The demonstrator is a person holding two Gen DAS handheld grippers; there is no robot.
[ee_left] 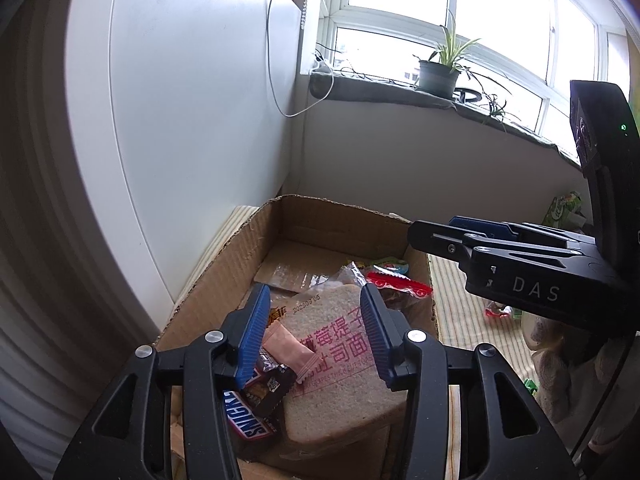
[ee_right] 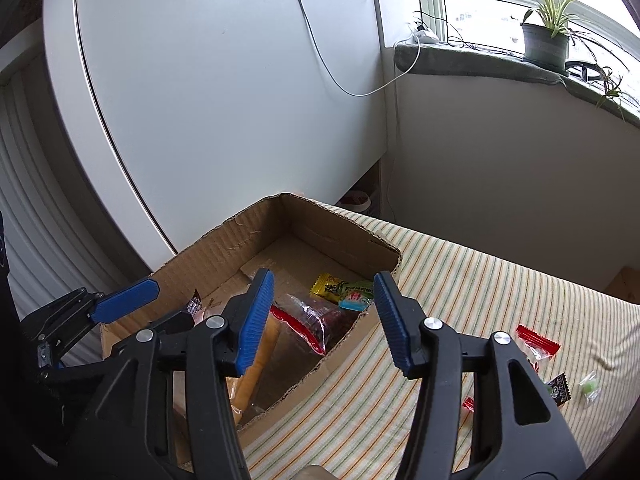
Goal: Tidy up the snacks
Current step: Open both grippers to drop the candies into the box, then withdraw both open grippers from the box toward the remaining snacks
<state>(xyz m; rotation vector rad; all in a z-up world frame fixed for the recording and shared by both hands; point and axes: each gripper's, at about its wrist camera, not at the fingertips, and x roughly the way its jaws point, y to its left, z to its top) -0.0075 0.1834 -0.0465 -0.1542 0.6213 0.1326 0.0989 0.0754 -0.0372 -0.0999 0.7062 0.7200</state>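
Note:
A cardboard box (ee_left: 240,248) sits on a striped cloth. Inside it lie a bagged bread slice (ee_left: 332,360), a Snickers bar (ee_left: 244,416), a dark wrapped bar (ee_left: 268,384) and a pink sachet (ee_left: 288,348). My left gripper (ee_left: 314,332) hovers open over these; the sachet lies loose below the gap. My right gripper (ee_right: 325,316) is open above the box's (ee_right: 224,240) right side, over a clear red-edged packet (ee_right: 308,320), a yellow candy (ee_right: 326,284) and a green-blue candy (ee_right: 356,296). Nothing is between its pads.
Loose candies lie on the striped cloth (ee_right: 460,280) right of the box: a red packet (ee_right: 536,344), a dark one (ee_right: 558,388), a pale green one (ee_right: 590,386). A white cabinet (ee_right: 240,100) stands behind the box. A potted plant (ee_right: 546,40) sits on the sill.

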